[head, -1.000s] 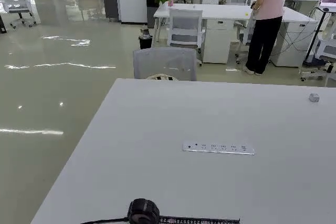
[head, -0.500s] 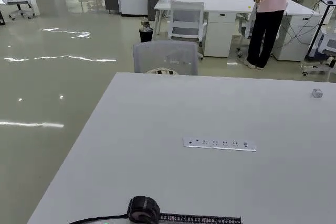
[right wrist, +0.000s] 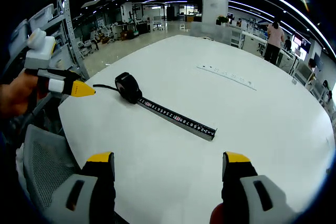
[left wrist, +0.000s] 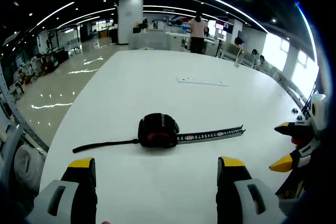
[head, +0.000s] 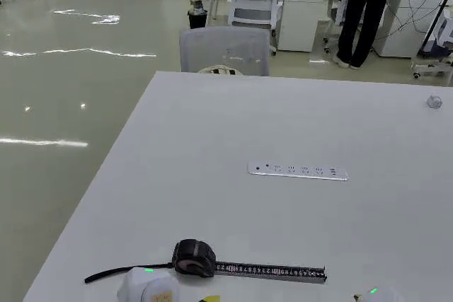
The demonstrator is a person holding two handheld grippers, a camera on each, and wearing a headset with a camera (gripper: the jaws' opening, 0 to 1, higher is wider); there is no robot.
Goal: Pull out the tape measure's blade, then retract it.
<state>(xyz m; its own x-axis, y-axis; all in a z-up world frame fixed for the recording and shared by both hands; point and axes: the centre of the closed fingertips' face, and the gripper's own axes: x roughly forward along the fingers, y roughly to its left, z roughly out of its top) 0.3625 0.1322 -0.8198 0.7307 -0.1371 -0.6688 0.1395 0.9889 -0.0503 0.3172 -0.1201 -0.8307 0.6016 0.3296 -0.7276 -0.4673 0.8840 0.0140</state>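
Note:
A black tape measure point(head: 194, 257) lies near the white table's front edge. Its blade point(head: 272, 271) is pulled out flat to the right, and a black strap point(head: 113, 274) trails to the left. In the left gripper view the case point(left wrist: 157, 130) sits just beyond my left gripper point(left wrist: 156, 165), which is open and apart from it, with the blade point(left wrist: 210, 135) running right. My right gripper point(right wrist: 168, 157) is open too, short of the blade point(right wrist: 176, 118) and its end hook. The case point(right wrist: 127, 86) is farther off to the left.
A white power strip point(head: 297, 170) is set into the table's middle. A small round object point(head: 434, 102) sits at the far right. A grey chair point(head: 224, 51) stands at the far edge. A person point(head: 368, 5) stands by desks beyond. The table's left edge point(head: 92, 196) drops to the floor.
The head camera has tipped down, so the whole tape measure and the grippers' tops now show at the bottom. The tape measure itself has not moved on the table.

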